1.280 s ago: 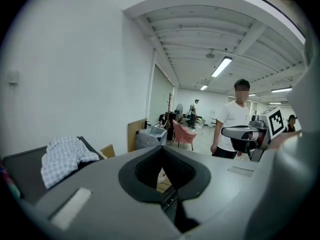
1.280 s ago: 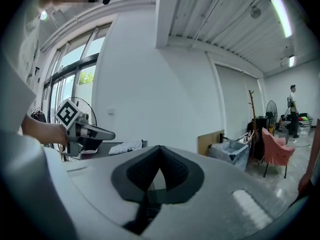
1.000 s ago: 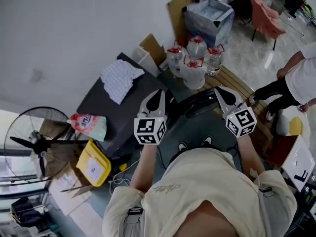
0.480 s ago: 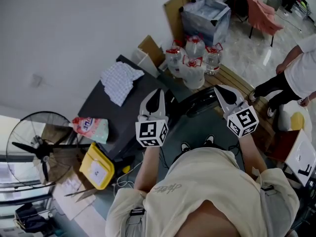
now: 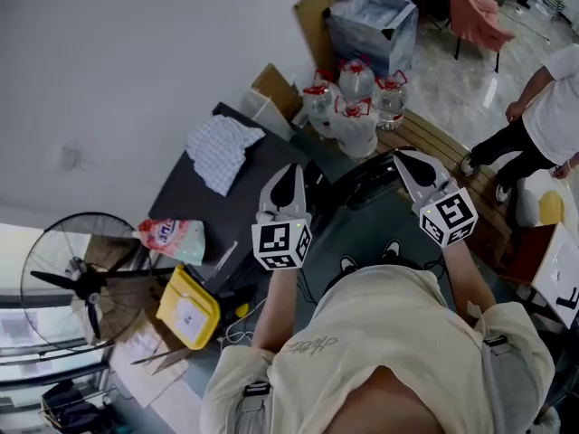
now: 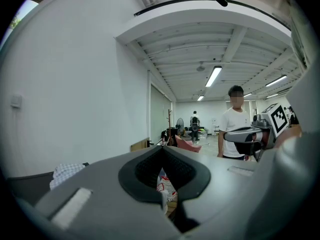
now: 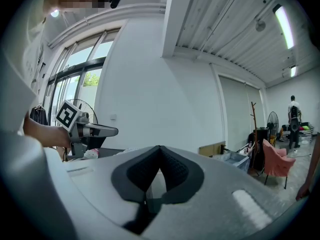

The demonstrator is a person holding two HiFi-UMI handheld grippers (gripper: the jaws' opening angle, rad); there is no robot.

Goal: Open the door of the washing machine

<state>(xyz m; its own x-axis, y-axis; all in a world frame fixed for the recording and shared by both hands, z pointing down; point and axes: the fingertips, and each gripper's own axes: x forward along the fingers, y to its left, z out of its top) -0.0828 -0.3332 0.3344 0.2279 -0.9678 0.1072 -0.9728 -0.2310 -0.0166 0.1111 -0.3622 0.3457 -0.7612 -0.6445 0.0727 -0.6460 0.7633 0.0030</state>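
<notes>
Held level, left gripper (image 5: 291,170) and right gripper (image 5: 403,158) both pressed together on nothing, merely poised; washing machine (image 5: 194,211) probably the dark box at left, door hidden from above.

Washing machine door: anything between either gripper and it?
Nothing visible. The left gripper and right gripper hover by the washing machine, jaws shut; a checked cloth lies on its top, aside; the door isn't clearly shown.

Head view: from high above the water bottles (image 5: 355,107), facing steeply down. Gripper views: level, short of them; the left gripper view shares them.
</notes>
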